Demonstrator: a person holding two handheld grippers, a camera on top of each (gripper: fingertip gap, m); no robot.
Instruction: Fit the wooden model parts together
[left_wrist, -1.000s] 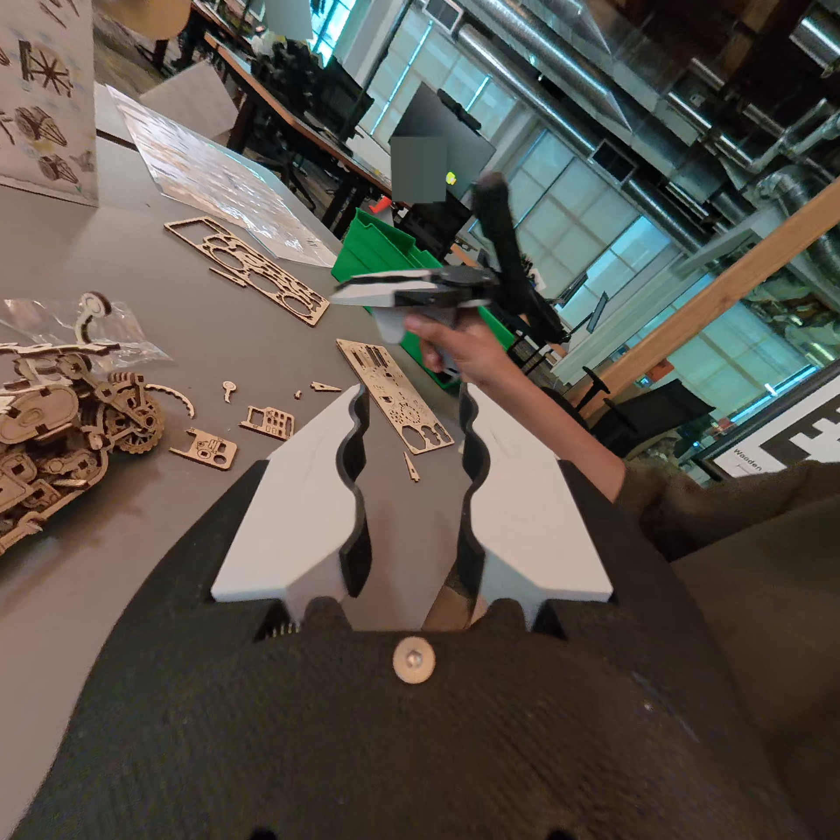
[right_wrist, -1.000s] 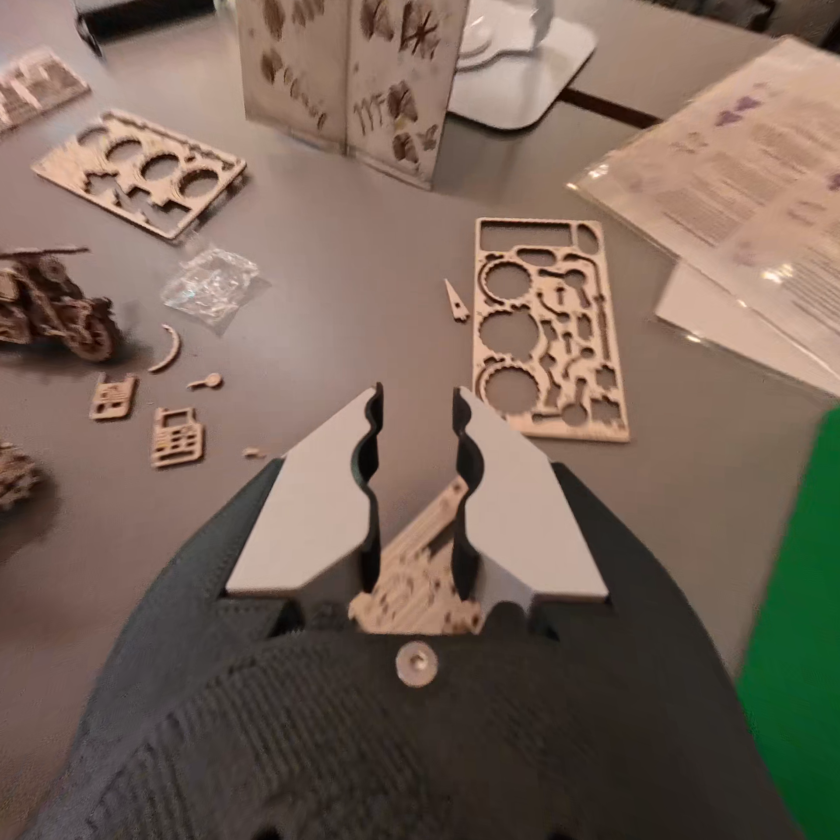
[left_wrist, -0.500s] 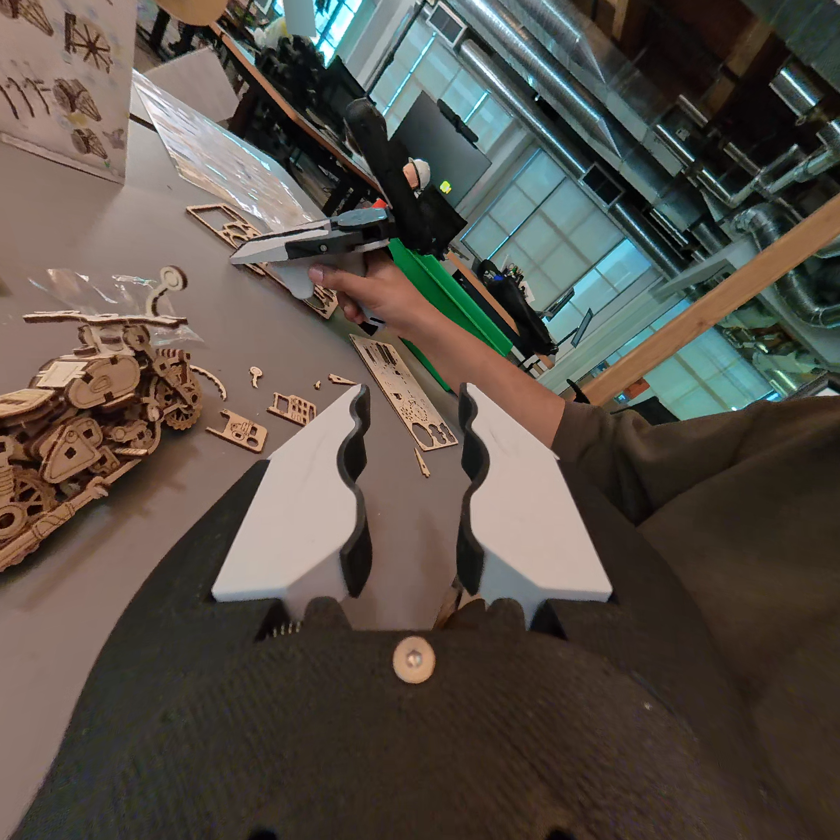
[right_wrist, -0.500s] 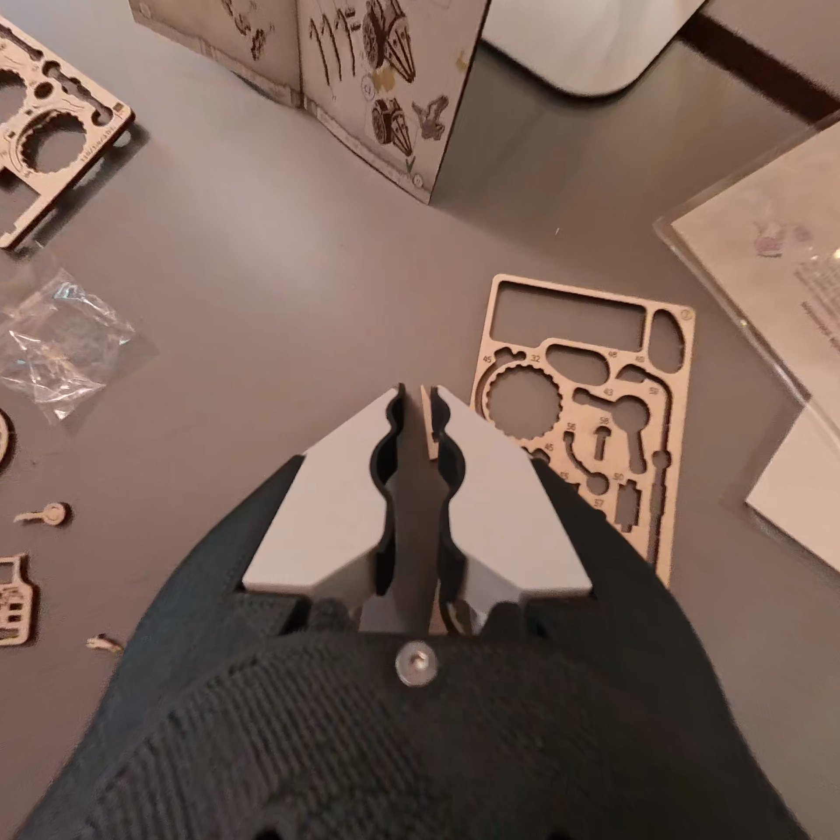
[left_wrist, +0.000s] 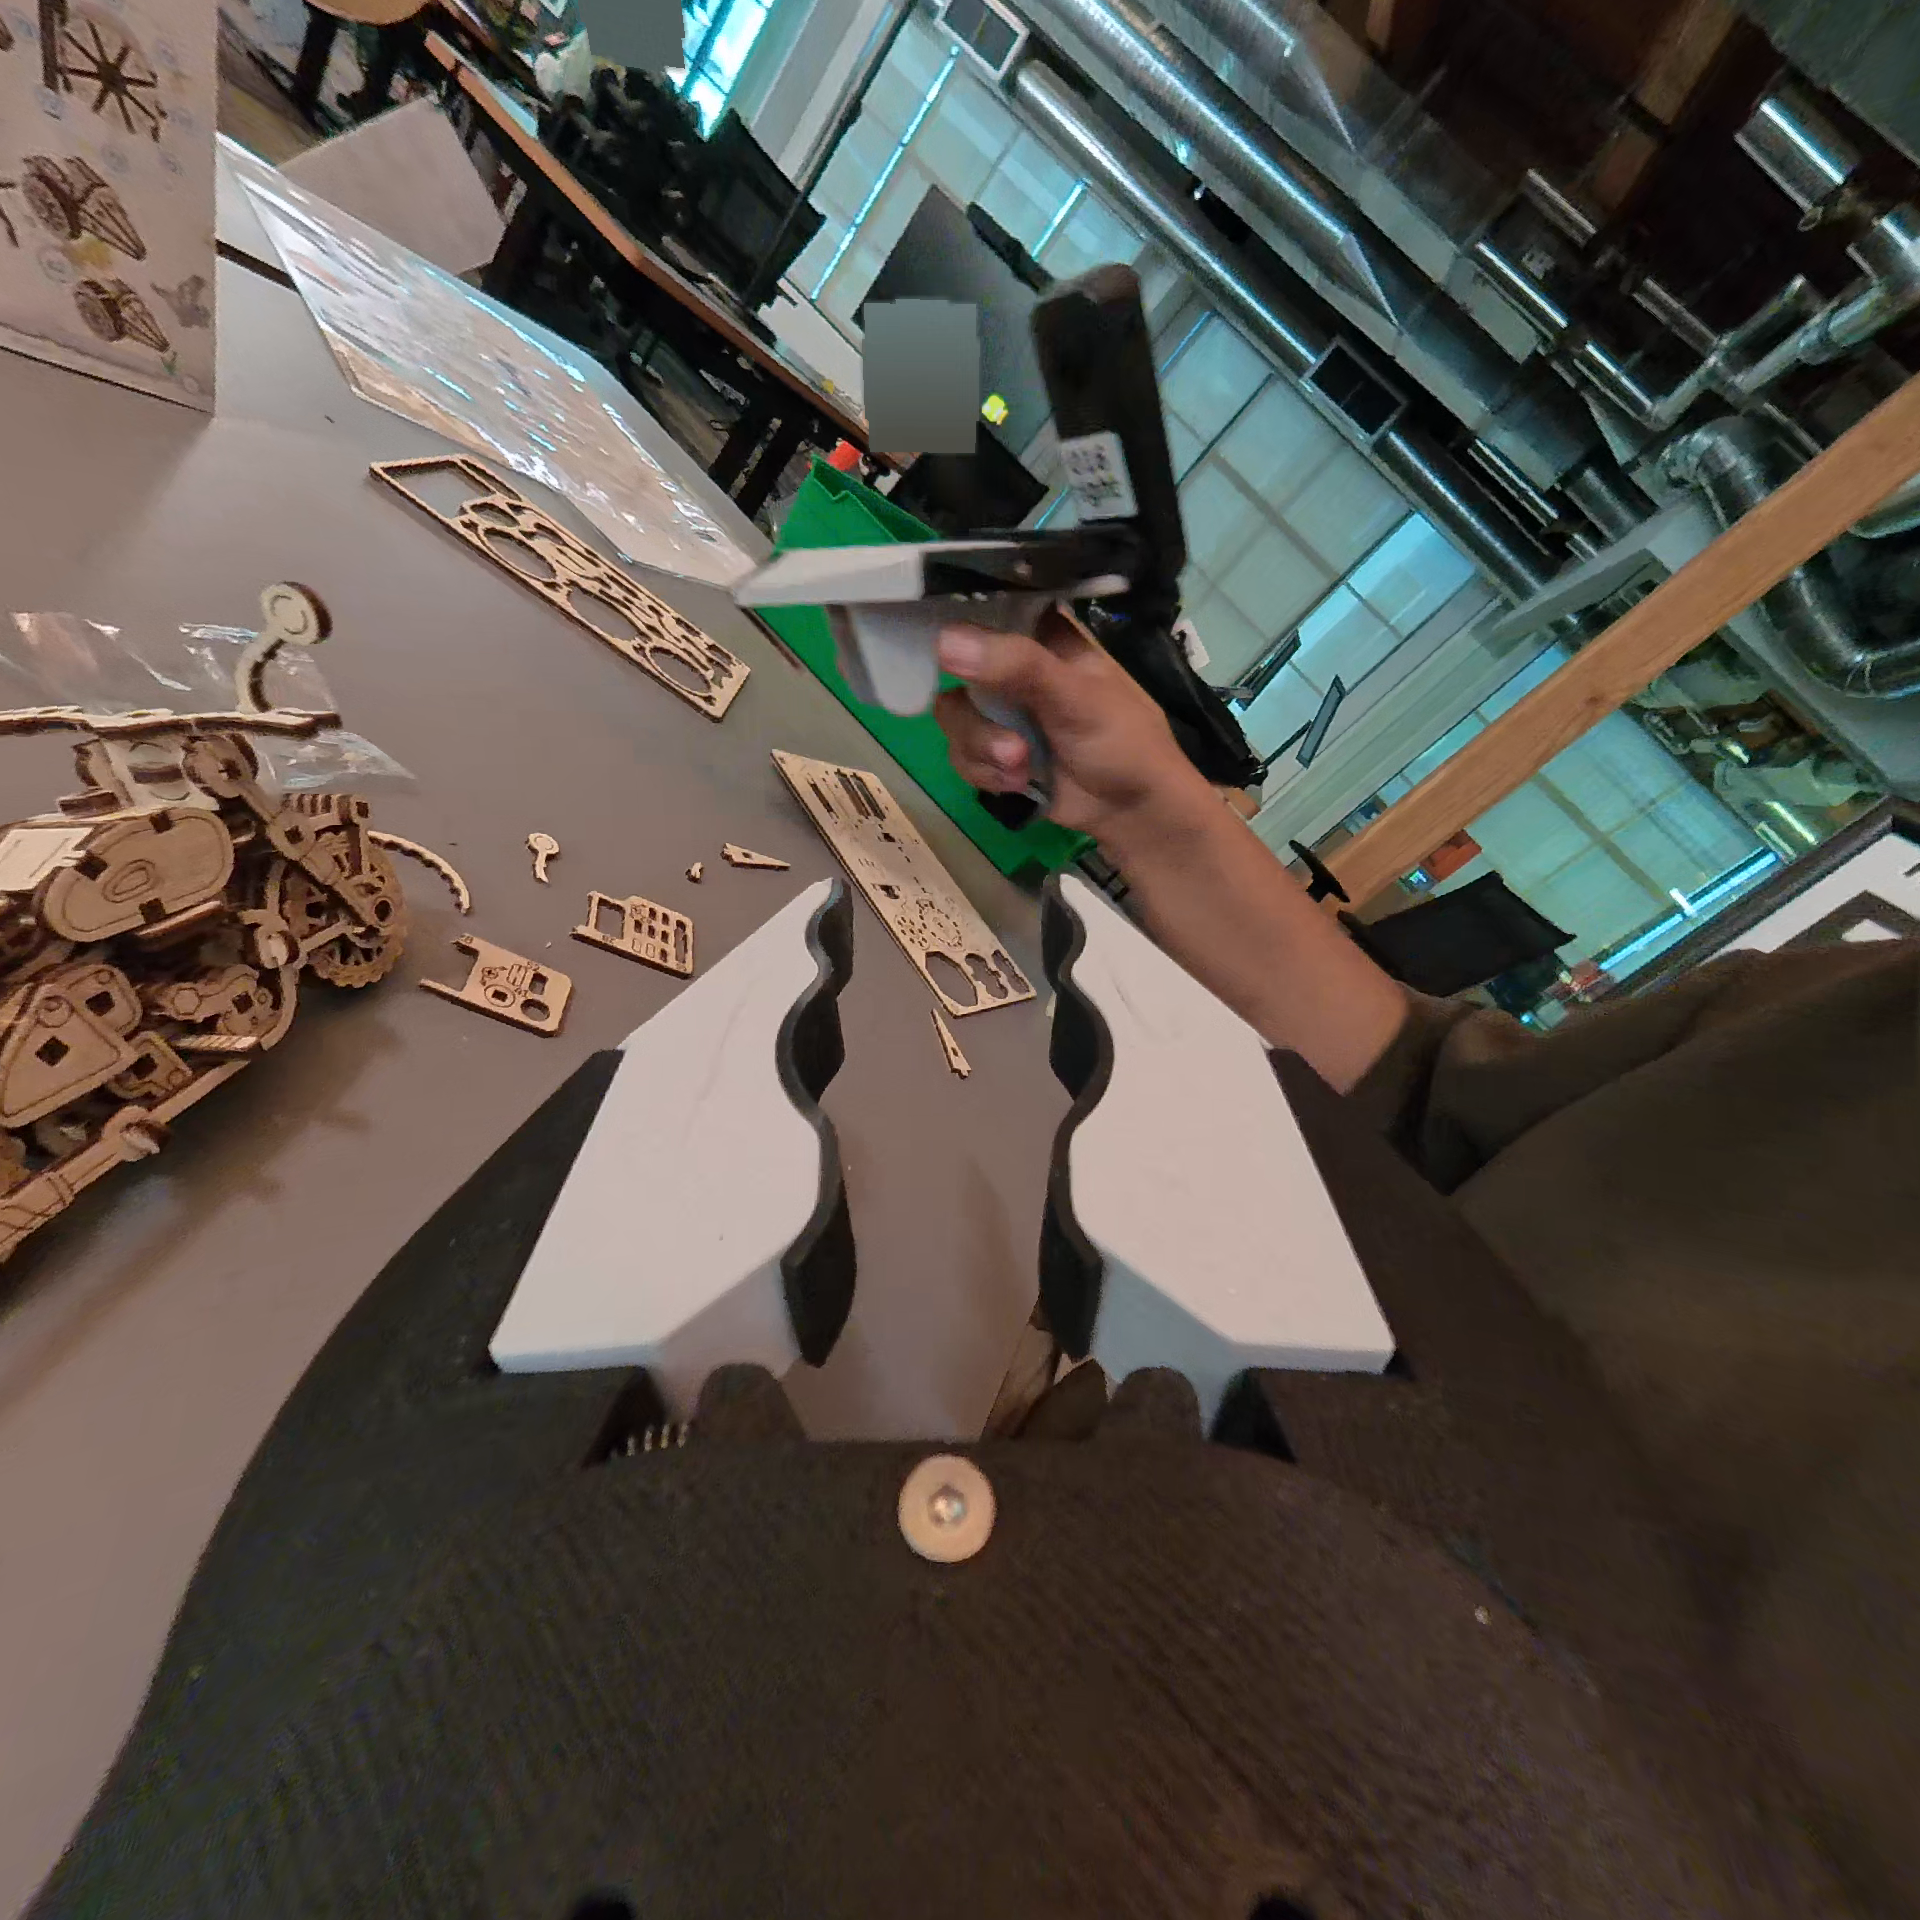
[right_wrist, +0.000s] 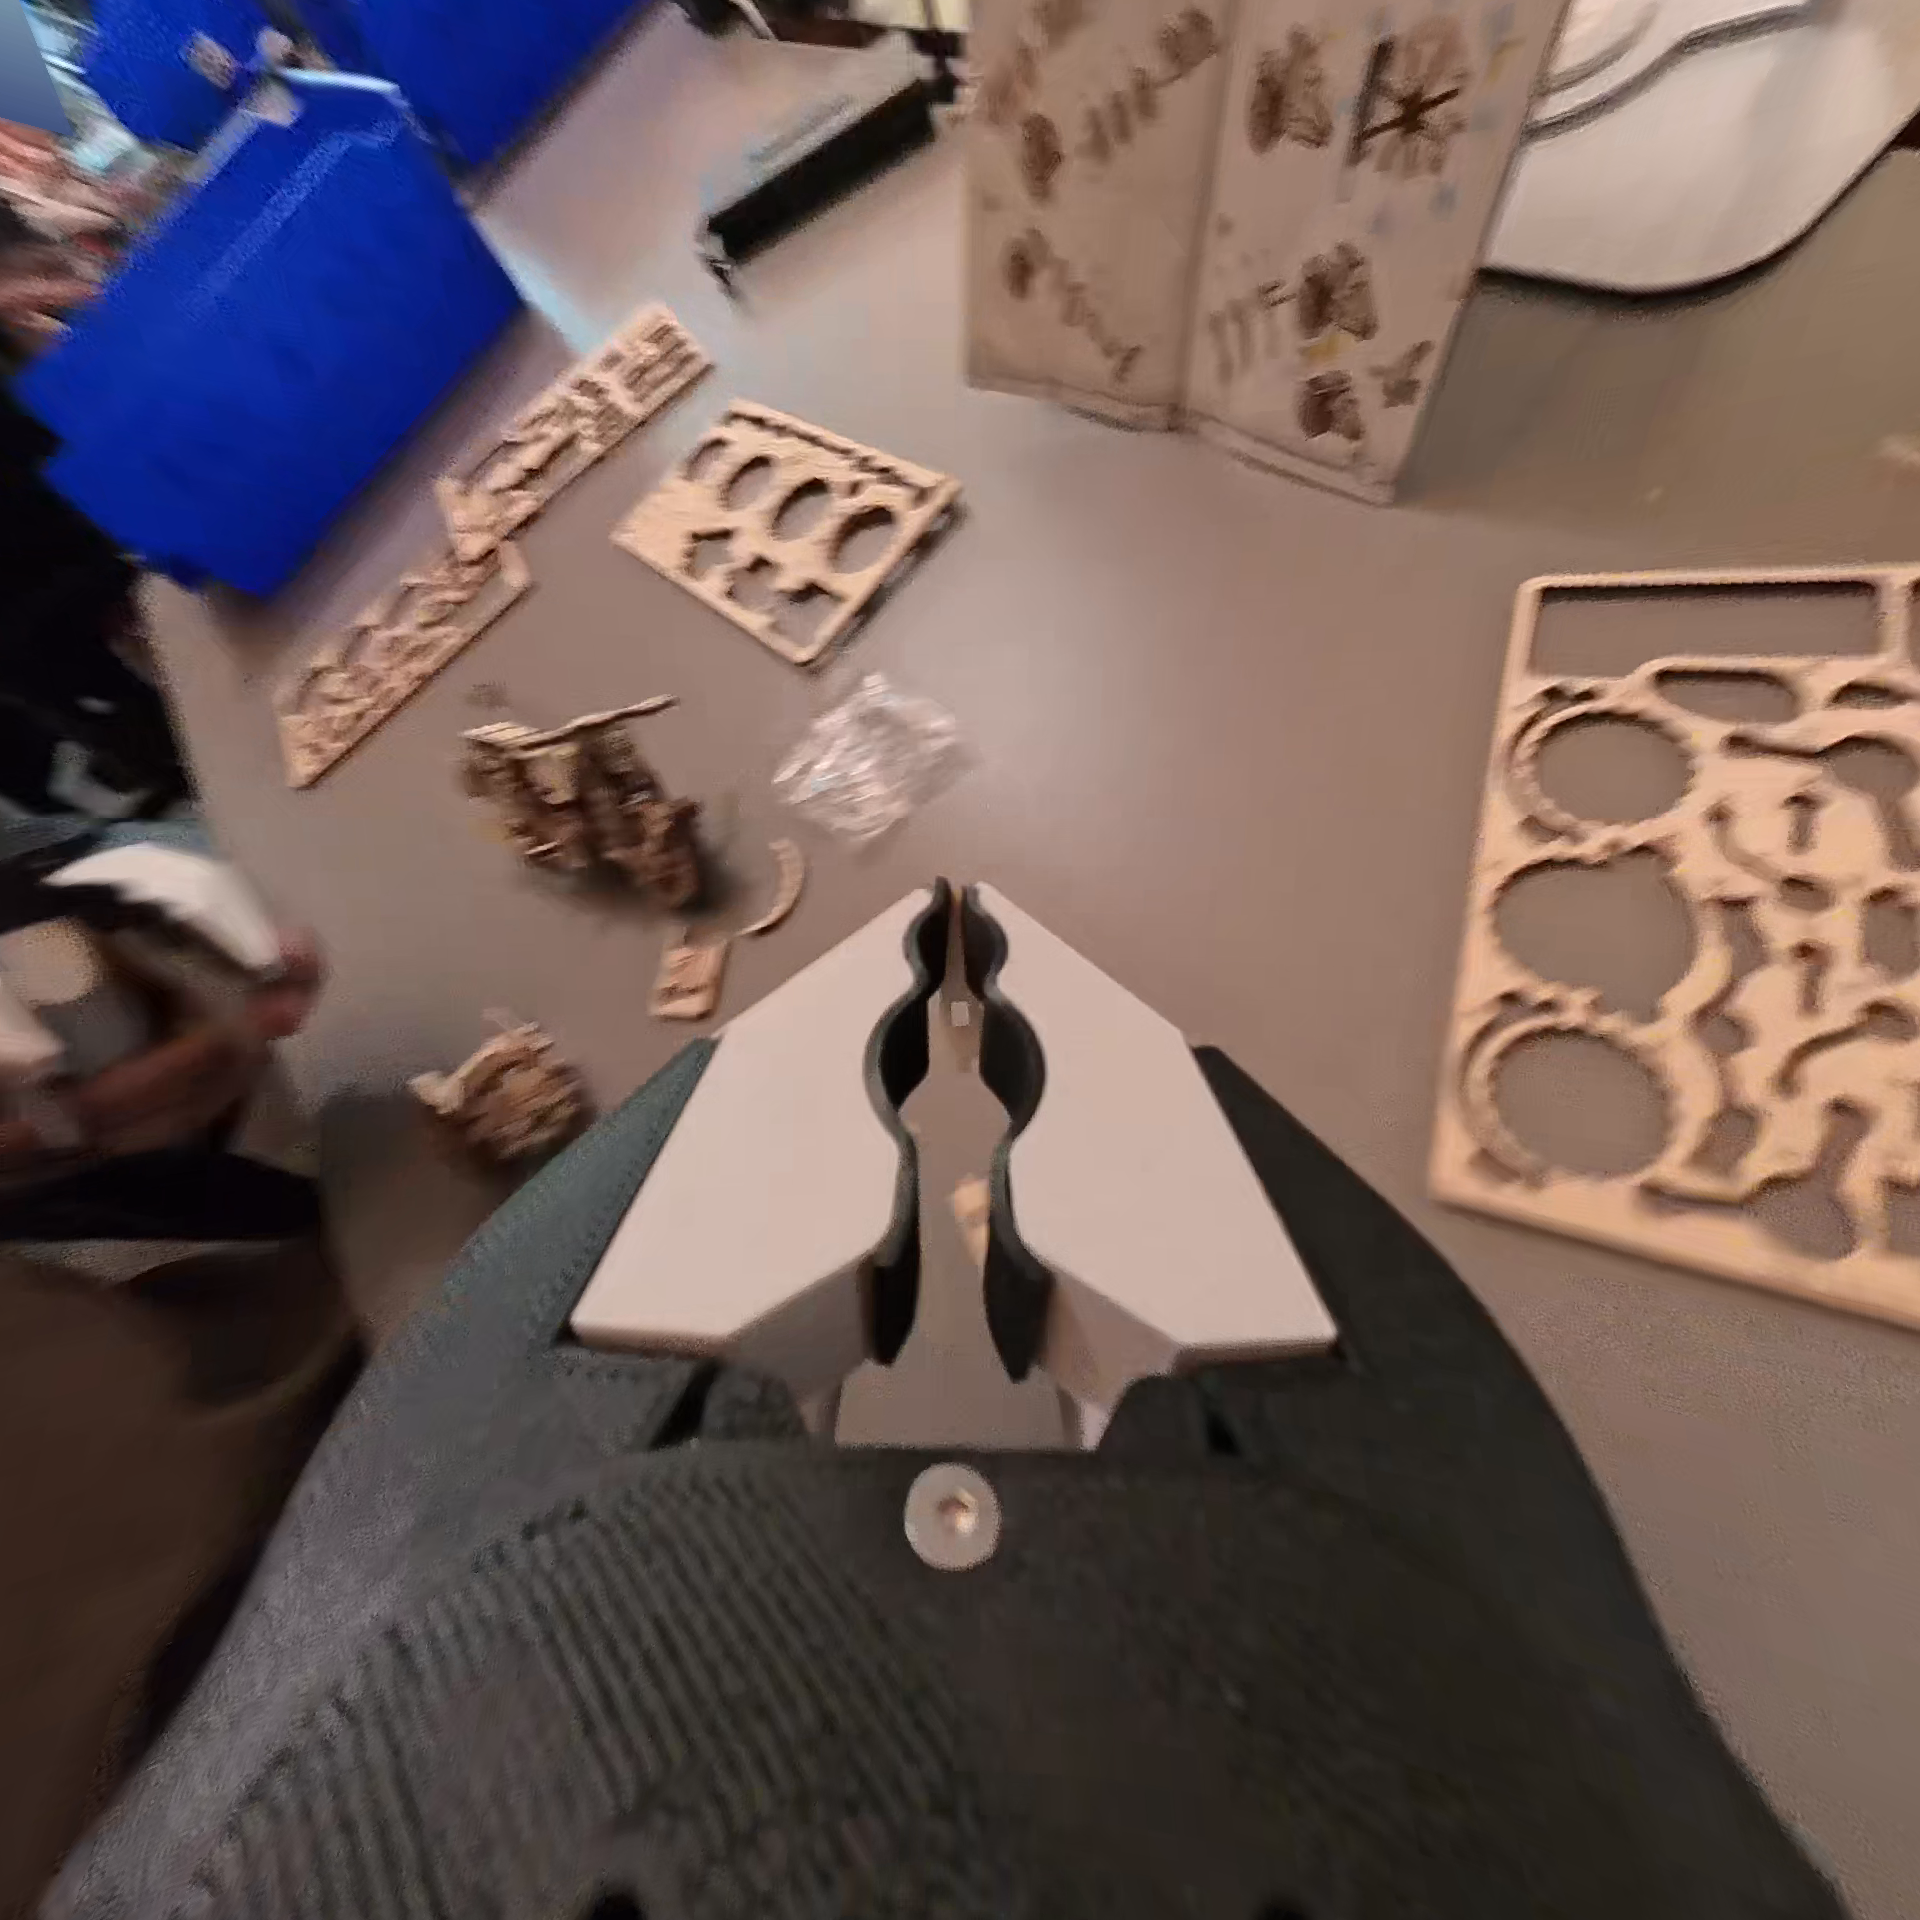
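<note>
My right gripper (right_wrist: 956, 896) is shut on a small pointed wooden piece (right_wrist: 961, 1023) and holds it in the air above the grey table (right_wrist: 1195, 727). The blurred wooden motorcycle model (right_wrist: 592, 800) lies ahead to its left. In the left wrist view the model (left_wrist: 156, 935) is at the left, with small loose parts (left_wrist: 499, 982) beside it. My left gripper (left_wrist: 940, 904) is open and empty, low over the table. The right gripper (left_wrist: 831, 582) shows there too, held up in a hand.
A punched wooden sheet (right_wrist: 1714, 935) lies on the right, and more sheets (right_wrist: 790, 530) lie behind the model. A clear plastic bag (right_wrist: 868, 758), a printed box (right_wrist: 1247, 229) and blue bins (right_wrist: 260, 343) are farther off. A green bin (left_wrist: 862, 644) sits at the table edge.
My right gripper closed on the pointed piece beside the punched sheet, lifted it and swung left toward the model. My left gripper stayed open and almost still.
</note>
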